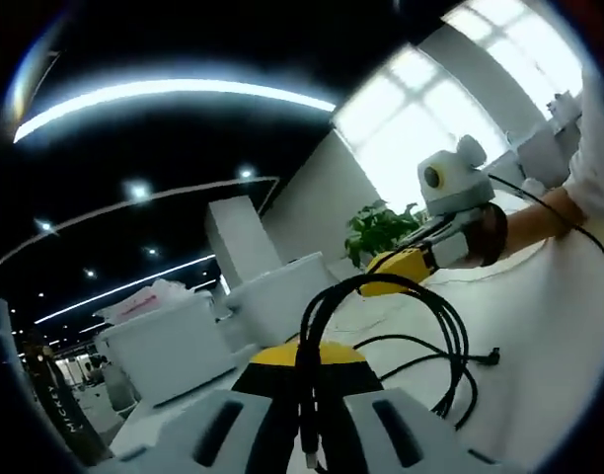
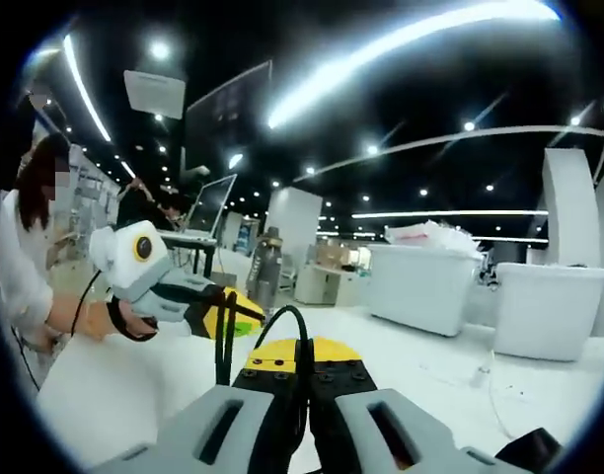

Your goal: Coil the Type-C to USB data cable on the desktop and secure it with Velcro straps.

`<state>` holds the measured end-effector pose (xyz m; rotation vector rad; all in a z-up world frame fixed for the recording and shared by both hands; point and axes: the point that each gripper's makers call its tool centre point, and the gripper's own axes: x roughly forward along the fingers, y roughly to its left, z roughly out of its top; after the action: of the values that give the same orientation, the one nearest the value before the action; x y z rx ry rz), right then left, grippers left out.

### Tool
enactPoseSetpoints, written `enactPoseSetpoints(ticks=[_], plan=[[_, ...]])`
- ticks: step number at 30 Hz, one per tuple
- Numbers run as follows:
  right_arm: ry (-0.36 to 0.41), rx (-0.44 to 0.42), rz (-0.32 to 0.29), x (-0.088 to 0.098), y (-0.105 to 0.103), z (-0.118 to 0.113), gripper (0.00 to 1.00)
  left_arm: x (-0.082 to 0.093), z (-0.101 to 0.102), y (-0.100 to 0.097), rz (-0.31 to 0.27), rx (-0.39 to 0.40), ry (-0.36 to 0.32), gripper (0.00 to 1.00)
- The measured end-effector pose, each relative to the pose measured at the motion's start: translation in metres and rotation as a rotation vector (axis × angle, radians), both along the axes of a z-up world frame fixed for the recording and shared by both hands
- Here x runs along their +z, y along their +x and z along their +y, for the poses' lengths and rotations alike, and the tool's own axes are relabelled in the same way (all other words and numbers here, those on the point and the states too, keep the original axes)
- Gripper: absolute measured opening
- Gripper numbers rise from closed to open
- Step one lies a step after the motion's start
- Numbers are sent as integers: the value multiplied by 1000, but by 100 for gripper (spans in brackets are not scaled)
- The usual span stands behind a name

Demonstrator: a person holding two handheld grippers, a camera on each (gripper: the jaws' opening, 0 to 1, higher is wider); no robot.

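In the left gripper view, my left gripper [image 1: 307, 383] is shut on a bundle of black cable [image 1: 450, 336], which loops up and out to the right above the white table [image 1: 549, 375]. One plug end [image 1: 491, 357] hangs free beside the loops. My right gripper [image 1: 396, 269], held by a hand, meets the far side of the loop. In the right gripper view, my right gripper [image 2: 302, 373] is shut on the black cable [image 2: 282, 321], which arches over its yellow tips. The left gripper [image 2: 233, 308] is close on the left, with cable strands hanging between the two.
White bins [image 1: 174, 346] [image 1: 277, 296] and a green plant [image 1: 381, 232] stand at the table's back. In the right gripper view, more white bins [image 2: 425, 286] [image 2: 549, 306], a bottle [image 2: 267, 267] and a laptop [image 2: 208, 212] are behind. A person [image 2: 21, 257] sits at the left.
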<state>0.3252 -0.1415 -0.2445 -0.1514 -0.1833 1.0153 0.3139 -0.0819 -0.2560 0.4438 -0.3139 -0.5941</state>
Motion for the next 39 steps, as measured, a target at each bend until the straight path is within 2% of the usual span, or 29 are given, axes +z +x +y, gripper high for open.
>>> enactPoseSetpoints(ticks=[3,8,12,16,18,20,23,25,27,29,31,32,34,36,38,39], plan=[[8,36,5,0,-6,4,1,1,4,3,-32,35,21,5],[26,65,31,1,-8,7,1,0,3,4,-39,43,37,5],[36,112,49,0,-17,13,1,1,4,6,-43,58,26,9],[16,142,53,-3,-23,19,1,3,3,5,-41,43,6,7],[12,152,60,-6,-25,21,2,1,4,5,-48,63,59,4],[10,147,65,-7,-21,21,3,0,5,6,-31,67,63,4],[114,168,162,-4,-21,20,4,-1,9,9,-6,85,65,3],[185,152,182,8,-15,11,5,-2,15,12,-9,116,82,3],[219,115,191,15,-6,-1,7,0,20,13,-7,132,75,3],[177,29,202,7,12,-14,14,3,25,13,-13,148,68,4],[160,9,242,-3,19,-16,22,6,26,12,-23,154,63,4],[149,-14,324,-19,27,-16,23,7,27,12,-28,157,61,4],[115,-16,426,-49,33,-11,23,9,27,11,-33,160,60,4],[81,3,473,-69,32,-4,23,10,25,9,-39,152,61,4],[78,22,534,-81,29,3,23,12,22,6,-48,138,60,4],[70,18,541,-85,30,6,23,13,19,5,-51,129,60,4]])
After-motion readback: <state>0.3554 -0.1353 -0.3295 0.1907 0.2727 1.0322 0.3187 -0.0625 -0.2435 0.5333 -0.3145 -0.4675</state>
